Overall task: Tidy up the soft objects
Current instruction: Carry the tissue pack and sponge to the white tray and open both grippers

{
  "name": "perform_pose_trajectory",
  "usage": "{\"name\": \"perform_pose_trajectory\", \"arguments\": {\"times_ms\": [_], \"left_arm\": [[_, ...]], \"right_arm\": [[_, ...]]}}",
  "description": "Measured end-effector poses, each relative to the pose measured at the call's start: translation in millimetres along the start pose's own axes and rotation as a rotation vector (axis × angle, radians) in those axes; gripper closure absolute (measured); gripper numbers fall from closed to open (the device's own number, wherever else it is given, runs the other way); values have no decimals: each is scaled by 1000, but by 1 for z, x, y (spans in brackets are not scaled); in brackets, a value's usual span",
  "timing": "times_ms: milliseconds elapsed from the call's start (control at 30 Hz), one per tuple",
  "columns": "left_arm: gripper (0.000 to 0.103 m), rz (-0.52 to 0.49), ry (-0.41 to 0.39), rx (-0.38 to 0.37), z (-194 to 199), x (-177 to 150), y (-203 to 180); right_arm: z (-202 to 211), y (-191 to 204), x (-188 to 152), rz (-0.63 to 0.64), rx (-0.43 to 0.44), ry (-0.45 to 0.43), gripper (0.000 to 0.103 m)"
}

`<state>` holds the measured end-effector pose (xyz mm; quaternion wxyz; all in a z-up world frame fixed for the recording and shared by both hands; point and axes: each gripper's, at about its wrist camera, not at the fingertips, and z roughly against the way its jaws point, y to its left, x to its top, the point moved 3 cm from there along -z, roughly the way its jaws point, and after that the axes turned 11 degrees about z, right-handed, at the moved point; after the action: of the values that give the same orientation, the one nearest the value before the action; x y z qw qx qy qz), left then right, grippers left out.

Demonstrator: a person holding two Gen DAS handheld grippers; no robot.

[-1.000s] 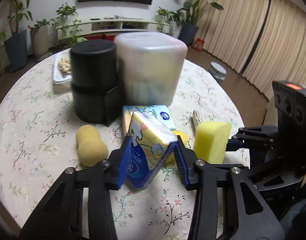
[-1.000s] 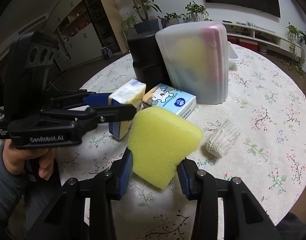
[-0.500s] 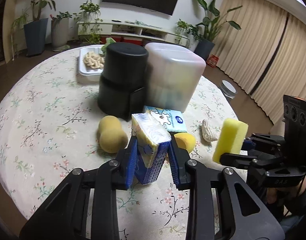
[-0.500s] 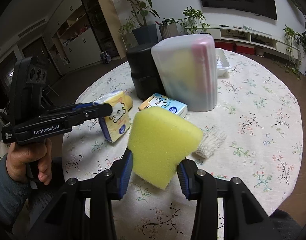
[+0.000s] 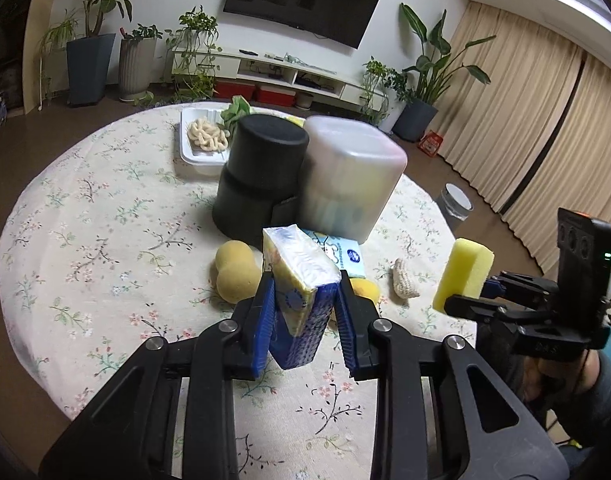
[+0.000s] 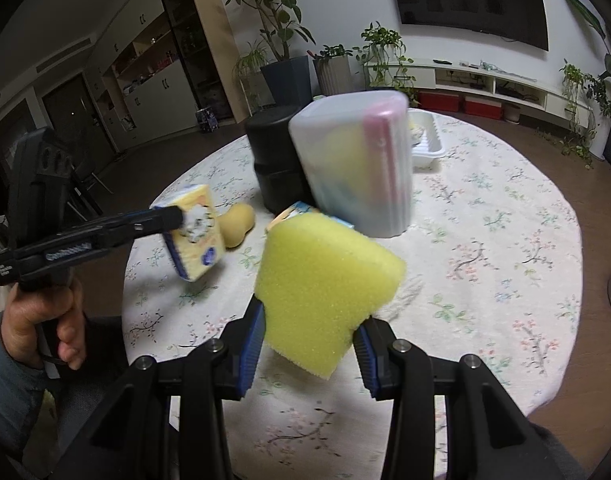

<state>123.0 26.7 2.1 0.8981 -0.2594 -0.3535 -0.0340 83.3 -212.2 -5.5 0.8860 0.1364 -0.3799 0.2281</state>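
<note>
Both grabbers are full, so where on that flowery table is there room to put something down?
Bare tablecloth lies left of the black canister, and again right of the translucent container. In front of those two it is crowded: tan sponge, tissue pack, knitted scrubber.

blocked ahead: black canister (image 5: pixel 261 178), frosted bin (image 5: pixel 347 182) | table's (image 5: pixel 85 216) left: open

From my right wrist view, the tissue pack (image 6: pixel 195 232) is motion-blurred, its print unreadable. My yellow sponge (image 6: pixel 325 296) hides most of the flat tissue packet (image 6: pixel 295 210). Contents of the frosted container (image 5: pixel 351 184) stay indistinct behind its walls.
</note>
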Motion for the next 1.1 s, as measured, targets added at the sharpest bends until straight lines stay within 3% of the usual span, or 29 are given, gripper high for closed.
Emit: {"name": "perform_pose_trajectory", "arguments": {"times_ms": [367,633,900,1100], "left_arm": [[77,24,-54,9,26,26,10],[77,24,-101,53,28,89,35],[77,-33,-80,74,-16,174,41],[77,-73,0,69,-76,219,44]], "right_arm": [[21,-52,17,-14,-89,-19,59],[30,-119,58,-7,-174,-46,59],[-6,-185,131,41,-219,-13,59],[-60,-209,189,103,-177,29,59]]}}
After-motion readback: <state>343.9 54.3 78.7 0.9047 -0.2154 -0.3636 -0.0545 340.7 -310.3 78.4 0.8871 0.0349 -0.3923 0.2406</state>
